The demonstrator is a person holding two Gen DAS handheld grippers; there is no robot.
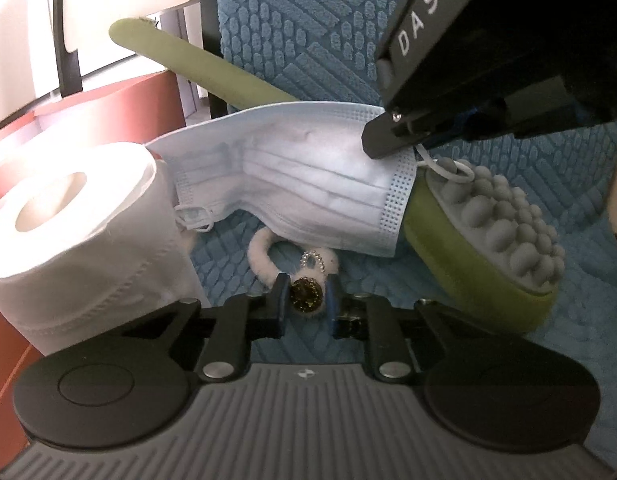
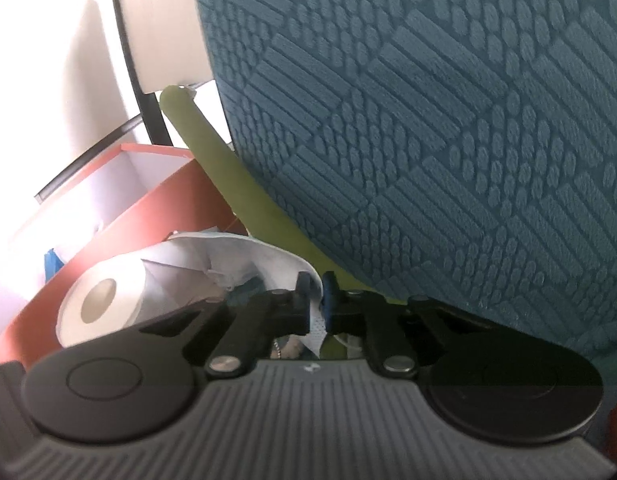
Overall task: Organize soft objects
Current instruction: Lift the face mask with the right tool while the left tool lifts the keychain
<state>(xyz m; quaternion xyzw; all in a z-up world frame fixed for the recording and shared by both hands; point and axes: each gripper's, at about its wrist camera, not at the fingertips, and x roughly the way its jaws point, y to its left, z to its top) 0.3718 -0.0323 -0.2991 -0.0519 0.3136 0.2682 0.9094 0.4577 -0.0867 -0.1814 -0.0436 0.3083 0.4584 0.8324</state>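
A pale blue face mask (image 1: 300, 184) lies over a green massage brush (image 1: 504, 224) with grey nubs, on a blue textured cushion (image 1: 292, 24). My right gripper (image 1: 382, 146) comes in from the upper right and is shut on the mask's right edge. In the right wrist view the mask's (image 2: 228, 256) fabric is pinched between the right gripper's (image 2: 316, 300) fingers. Below the mask lies a white fluffy hair tie (image 1: 258, 252) with a gold charm. My left gripper (image 1: 307, 300) is shut on that charm.
A toilet paper roll (image 1: 68, 216) stands at the left, touching the mask's left end. Behind it is a red box (image 1: 108, 108), seen with its white inside (image 2: 148, 208) in the right wrist view. The brush's green handle (image 1: 196, 64) runs up-left. The cushion (image 2: 428, 120) rises at the right.
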